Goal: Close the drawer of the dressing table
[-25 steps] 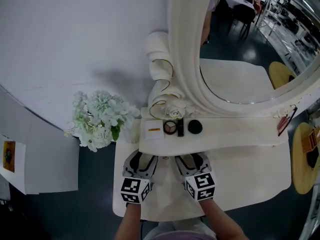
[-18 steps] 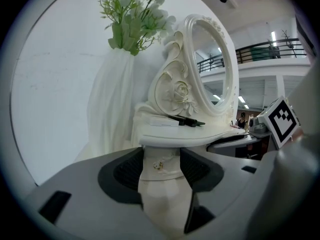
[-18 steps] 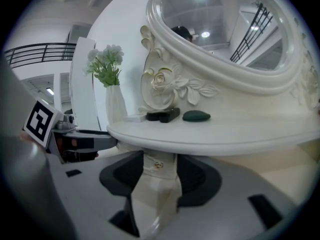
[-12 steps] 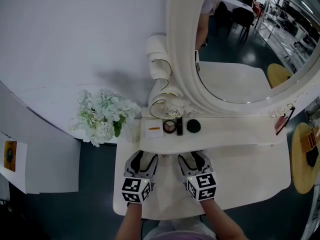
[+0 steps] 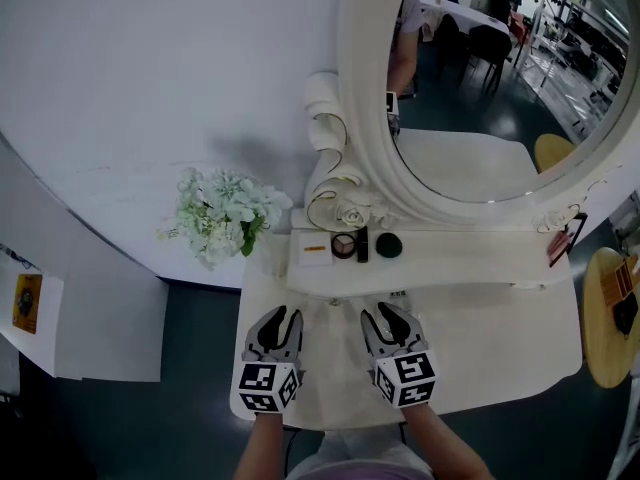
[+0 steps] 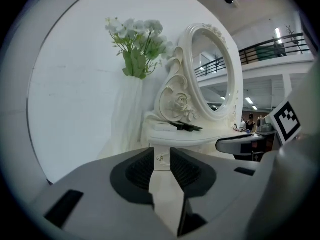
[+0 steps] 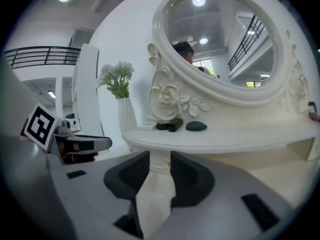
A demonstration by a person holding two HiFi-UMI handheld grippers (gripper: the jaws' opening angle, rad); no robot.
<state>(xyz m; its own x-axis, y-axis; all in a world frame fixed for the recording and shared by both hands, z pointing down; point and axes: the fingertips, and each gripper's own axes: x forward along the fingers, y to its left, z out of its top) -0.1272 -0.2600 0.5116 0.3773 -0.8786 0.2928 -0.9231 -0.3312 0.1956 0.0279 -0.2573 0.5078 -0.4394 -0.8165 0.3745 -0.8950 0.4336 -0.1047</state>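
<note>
The white dressing table (image 5: 500, 338) has a raised shelf (image 5: 450, 268) below its oval mirror. The small drawer front (image 6: 160, 160) with its knob sits flush under the shelf; between the right jaws the same drawer front (image 7: 159, 166) shows. My left gripper (image 5: 284, 318) and right gripper (image 5: 381, 312) hover side by side over the table top, a short way back from the shelf edge. Both pairs of jaws are closing, with a narrow gap and nothing between them. In its own view the left gripper (image 6: 161, 154) points at the knob, as does the right gripper (image 7: 160, 156).
A vase of white flowers (image 5: 222, 213) stands at the table's back left. On the shelf lie a white box (image 5: 314, 249), a round compact (image 5: 343, 245) and a dark oval case (image 5: 389, 246). The mirror (image 5: 480, 78) rises behind. A round wooden stool (image 5: 612, 313) is at the right.
Both grippers have drawn back from the shelf edge toward the person, and their jaws have narrowed. Nothing is held.
</note>
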